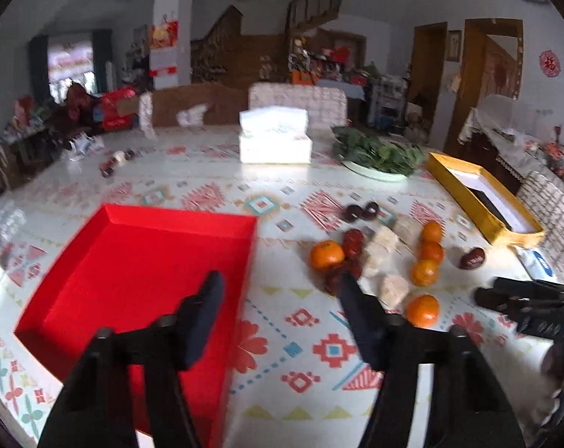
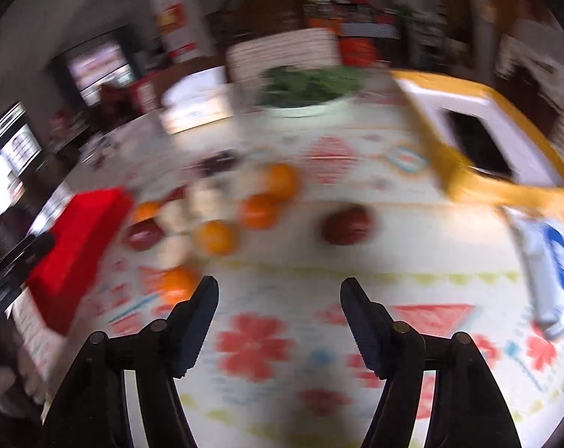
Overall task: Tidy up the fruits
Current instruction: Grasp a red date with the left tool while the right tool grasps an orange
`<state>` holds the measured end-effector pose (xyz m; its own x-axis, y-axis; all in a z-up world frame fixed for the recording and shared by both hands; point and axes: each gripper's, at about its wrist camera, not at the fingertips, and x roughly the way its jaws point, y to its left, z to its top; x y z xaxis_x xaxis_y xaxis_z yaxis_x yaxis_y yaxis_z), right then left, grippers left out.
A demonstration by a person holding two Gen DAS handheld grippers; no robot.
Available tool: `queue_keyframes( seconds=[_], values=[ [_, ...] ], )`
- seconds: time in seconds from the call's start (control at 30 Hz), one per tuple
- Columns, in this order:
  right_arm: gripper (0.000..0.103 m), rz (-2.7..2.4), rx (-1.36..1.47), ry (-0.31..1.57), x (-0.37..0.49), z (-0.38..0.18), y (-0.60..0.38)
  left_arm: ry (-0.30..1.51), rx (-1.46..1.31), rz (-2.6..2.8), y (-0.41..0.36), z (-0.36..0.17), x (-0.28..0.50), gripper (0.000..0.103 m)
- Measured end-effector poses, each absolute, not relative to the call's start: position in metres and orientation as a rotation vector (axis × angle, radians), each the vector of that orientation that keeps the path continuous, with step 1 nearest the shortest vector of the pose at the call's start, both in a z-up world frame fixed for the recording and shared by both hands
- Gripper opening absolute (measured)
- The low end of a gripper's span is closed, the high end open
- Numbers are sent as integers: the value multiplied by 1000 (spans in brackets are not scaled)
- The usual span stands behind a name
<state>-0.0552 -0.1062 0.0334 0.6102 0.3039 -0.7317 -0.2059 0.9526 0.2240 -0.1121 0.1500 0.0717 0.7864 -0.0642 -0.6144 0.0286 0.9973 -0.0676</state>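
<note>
- At nine o'clock in our left wrist view sits the shallow bright red cardboard tray (image 1: 132,261), open-topped and with nothing in it that we can see.
- Our left gripper (image 1: 278,291) hangs over the tray's right wall, its black jaws parted with only tablecloth and tray edge between them, holding nothing.
- From those jaws the loose fruit lies at one to two o'clock: round orange mandarins (image 1: 326,255) mixed with wrinkled dark red dates (image 1: 352,242) and pale beige wrapped sweets (image 1: 384,240) on the patterned plastic tablecloth (image 1: 304,339).
- The nearest mandarin (image 1: 423,310) sits just beside the left gripper's right finger.
- In the blurred right wrist view, our right gripper (image 2: 279,291) also stands parted and empty; a mandarin (image 2: 177,283) lies just at its left fingertip, at ten o'clock.
- One dark red oval date (image 2: 349,224) lies alone at twelve o'clock, long axis roughly crosswise; we judge the right hand nearer to it.
- The yellow-rimmed box (image 2: 468,183) waits at two o'clock.
</note>
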Motion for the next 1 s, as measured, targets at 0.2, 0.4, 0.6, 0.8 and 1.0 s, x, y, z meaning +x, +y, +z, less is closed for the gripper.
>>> queue_keyframes(
  seconds=[0.2,0.4,0.6,0.8,1.0],
  values=[
    [50,428,6,897,-45,20,-42,685,-73,-106,149,70,-106,59],
    [41,434,-26,926,-37,6,-23,719,8,-186,125,62,-90,60],
    [37,444,16,933,-33,3,-28,775,114,-242,94,47,-59,59],
    [37,464,53,937,-39,4,-38,849,143,-259,85,27,-30,59],
    [37,497,102,943,-40,3,-47,890,185,-262,74,15,-19,56]
  ],
)
